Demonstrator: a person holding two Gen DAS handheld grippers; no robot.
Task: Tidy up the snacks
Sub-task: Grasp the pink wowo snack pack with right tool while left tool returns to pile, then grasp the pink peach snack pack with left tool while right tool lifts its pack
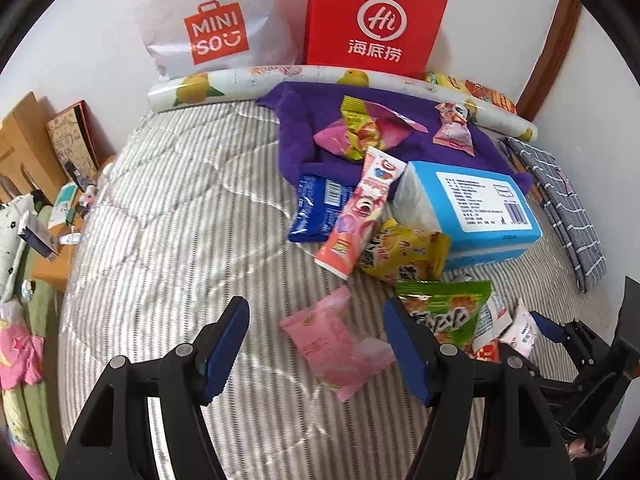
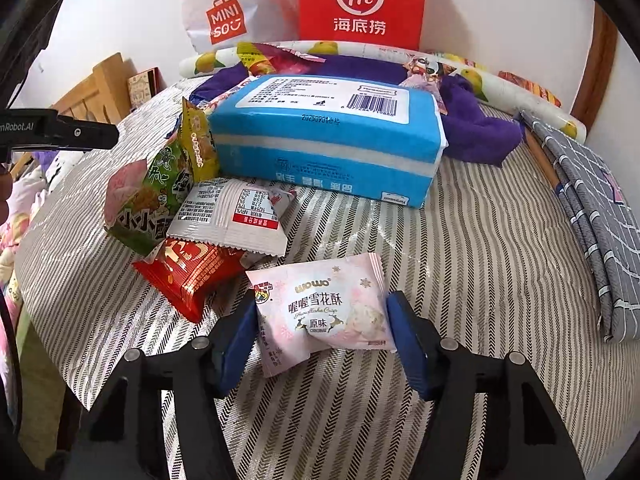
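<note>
Snack: pale pink snowflake-crisp packet [image 2: 324,312], flat on striped bedcover [image 2: 480,260].
R gripper [image 2: 322,334]: blue pads flank packet, unclear if gripping.
L gripper [image 1: 316,344]: jaws apart, over pink wrapper [image 1: 332,344].
Nearby: red pouch [image 2: 188,276], white pouch [image 2: 236,216], blue tissue pack [image 2: 328,136] behind.

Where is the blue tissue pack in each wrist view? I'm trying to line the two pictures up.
Left wrist: the tissue pack lies right of centre, label up, beyond the yellow snack.
Right wrist: the tissue pack fills the upper middle, long side toward the camera, behind the pink snack.
Shared landmark: the red bag stands against the wall behind it in both.
</note>
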